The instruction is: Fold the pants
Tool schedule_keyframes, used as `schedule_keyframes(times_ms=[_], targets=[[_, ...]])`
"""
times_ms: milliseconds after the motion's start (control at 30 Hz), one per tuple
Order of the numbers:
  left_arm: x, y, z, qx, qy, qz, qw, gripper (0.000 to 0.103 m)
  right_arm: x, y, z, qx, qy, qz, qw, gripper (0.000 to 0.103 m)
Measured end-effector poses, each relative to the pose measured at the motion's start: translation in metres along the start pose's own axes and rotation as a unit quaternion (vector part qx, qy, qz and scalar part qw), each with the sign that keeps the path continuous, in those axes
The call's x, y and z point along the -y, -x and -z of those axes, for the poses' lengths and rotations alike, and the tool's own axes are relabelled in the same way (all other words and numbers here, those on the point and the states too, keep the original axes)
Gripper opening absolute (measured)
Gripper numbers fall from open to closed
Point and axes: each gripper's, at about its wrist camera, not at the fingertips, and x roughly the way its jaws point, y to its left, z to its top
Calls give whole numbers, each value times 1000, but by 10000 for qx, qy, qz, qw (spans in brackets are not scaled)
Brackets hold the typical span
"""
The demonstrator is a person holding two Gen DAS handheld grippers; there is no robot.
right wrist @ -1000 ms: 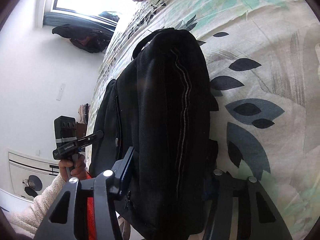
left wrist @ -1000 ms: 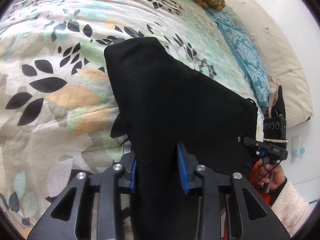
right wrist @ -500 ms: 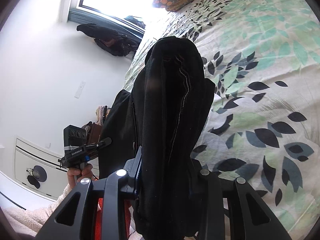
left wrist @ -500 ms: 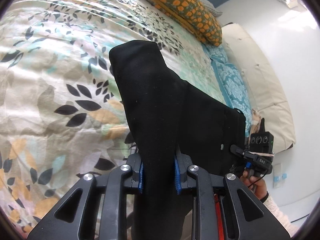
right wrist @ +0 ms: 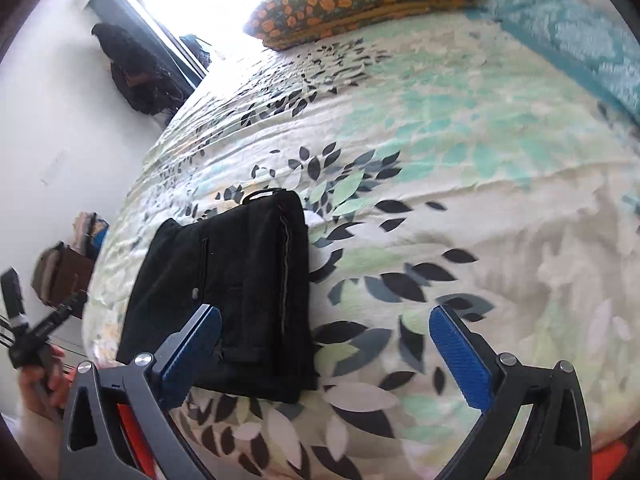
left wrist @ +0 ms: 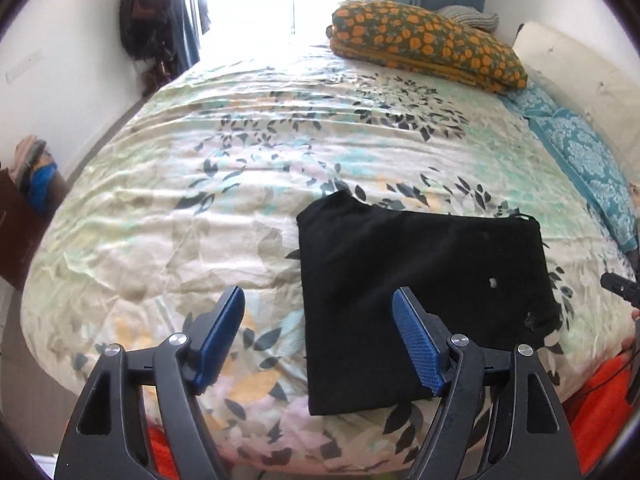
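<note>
The black pants [left wrist: 420, 292] lie folded into a flat rectangle on the leaf-print bedspread [left wrist: 240, 200], near the bed's front edge. My left gripper [left wrist: 318, 340] is open and empty, raised above the pants' left edge. In the right wrist view the folded pants [right wrist: 240, 280] lie at lower left on the bedspread [right wrist: 480, 200]. My right gripper [right wrist: 324, 352] is open and empty, above the pants' right front corner. The other gripper shows at the frame edge in each view, in a hand.
An orange-spotted folded blanket [left wrist: 424, 52] lies at the far end of the bed. A teal patterned cloth [left wrist: 580, 160] runs along the right side. A bright window [left wrist: 260, 0] and dark hanging clothes [left wrist: 148, 32] stand behind. Orange fabric [left wrist: 600, 400] shows below the bed edge.
Both grippers were shut on the lifted pants. They have opened, let the pants drop folded flat on the bed, and pulled back and up.
</note>
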Motion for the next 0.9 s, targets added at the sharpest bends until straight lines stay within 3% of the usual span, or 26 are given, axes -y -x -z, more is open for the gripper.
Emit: schedule_keyframes(times_ms=[67,133,200,367,667,900], targets=[[21,18,2,112,-90,-120,9998,79,-13,29,9,66,341,662,9972,103],[37,30,10,274,-106,-302,9991,81,-21,56,24,198,423,969,9942,103],[45,34,18,320,-59,-459,9984,82,-32,73,39,305,407,967,9940,103],[53,30,31,-44,-223,-637,9977,82,-65,80,63,372,486,870,9943,103],[57,48,37,-60,-259,-663,9974,82,-92,80,66,444,771,869,9922,103],[61,61,37,-218,-217,-427,9986,82,-103,87,70,442,756,813,9928,103]])
